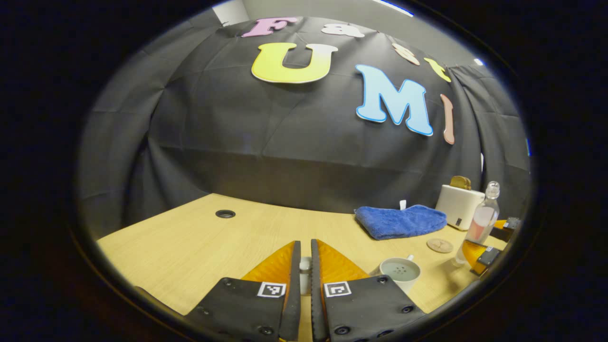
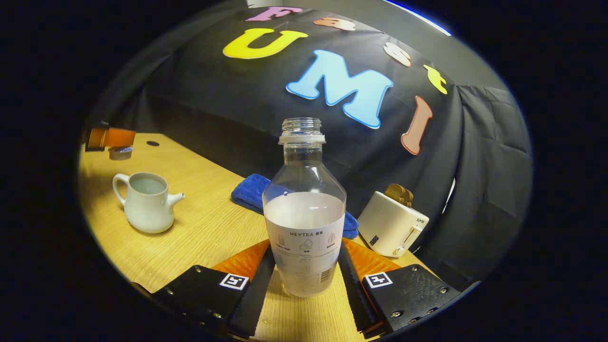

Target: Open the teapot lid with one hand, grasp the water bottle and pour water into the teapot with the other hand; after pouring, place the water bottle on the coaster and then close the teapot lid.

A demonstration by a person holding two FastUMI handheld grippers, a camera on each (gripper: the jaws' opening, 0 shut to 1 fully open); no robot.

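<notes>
A clear, uncapped water bottle [image 2: 304, 209], partly full, stands upright between the fingers of my right gripper [image 2: 306, 244], which is shut on its lower body. In the left gripper view the bottle [image 1: 482, 221] stands just right of the round coaster [image 1: 439, 245]. The white teapot [image 2: 145, 202] sits open on the table to the left, with liquid inside. My left gripper [image 1: 305, 243] is shut on the small white teapot lid [image 1: 305, 270]. In the right gripper view the lid [image 2: 121, 153] hangs above the table, behind the teapot.
A folded blue towel [image 1: 401, 221] lies behind the coaster, and a white toaster [image 2: 392, 223] with bread in it stands at the back right. The wooden table [image 1: 190, 247] has a round cable hole [image 1: 225, 213] far left.
</notes>
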